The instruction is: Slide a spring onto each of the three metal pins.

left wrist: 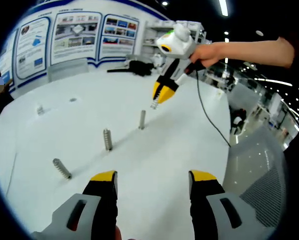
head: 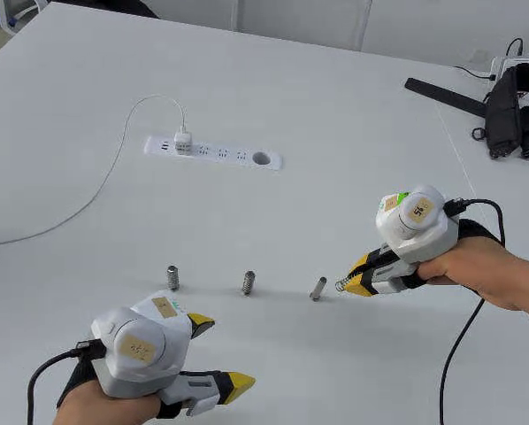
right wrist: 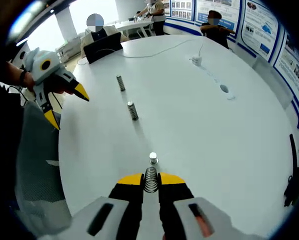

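- The right tool [head: 348, 285] is clamped on a spring [right wrist: 150, 179], which pokes out past its yellow tips.
- The spring's free end sits just beside the bare metal pin [head: 318, 289], not yet over it.
- On the white surface [head: 335, 106], the middle pin [head: 249, 282] and the left pin [head: 172, 277] each carry a spring.
- The left tool [head: 222, 352] hangs with its jaws apart, nearer the person and clear of the pins.

Spring [head: 341, 284] in right gripper [head: 348, 286], near pin [head: 318, 289]

The spring [right wrist: 150, 175] is half hidden between the jaws of the right gripper [right wrist: 150, 179]. The white cable [head: 70, 215] leaves by the left edge; the wall posters [left wrist: 74, 35] are unreadably small.
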The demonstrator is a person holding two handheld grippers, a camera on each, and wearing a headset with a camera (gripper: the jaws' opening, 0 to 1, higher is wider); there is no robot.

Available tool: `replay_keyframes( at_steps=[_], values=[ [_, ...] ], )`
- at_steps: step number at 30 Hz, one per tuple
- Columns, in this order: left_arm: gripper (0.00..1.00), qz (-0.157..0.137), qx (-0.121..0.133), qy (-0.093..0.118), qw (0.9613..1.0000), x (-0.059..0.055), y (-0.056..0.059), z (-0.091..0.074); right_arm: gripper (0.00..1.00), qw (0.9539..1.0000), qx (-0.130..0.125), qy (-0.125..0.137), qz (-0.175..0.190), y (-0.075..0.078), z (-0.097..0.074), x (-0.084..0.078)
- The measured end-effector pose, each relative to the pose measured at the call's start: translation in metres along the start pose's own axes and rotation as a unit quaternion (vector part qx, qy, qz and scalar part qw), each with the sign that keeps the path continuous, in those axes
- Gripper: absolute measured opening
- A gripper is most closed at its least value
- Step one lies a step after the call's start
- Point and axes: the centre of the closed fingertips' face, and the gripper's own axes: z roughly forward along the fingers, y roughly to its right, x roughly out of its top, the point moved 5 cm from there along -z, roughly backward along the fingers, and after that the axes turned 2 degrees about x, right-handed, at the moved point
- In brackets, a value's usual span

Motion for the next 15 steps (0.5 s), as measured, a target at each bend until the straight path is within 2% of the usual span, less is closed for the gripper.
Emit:
replay_keyframes(
  at_steps=[15],
  values=[
    [0.59,-0.008,0.002,0.003,1.0,-0.001,-0.005,-0.002,0.12,0.9997,0.009,-0.003,-0.02,0.008,0.004,0.017]
  ],
)
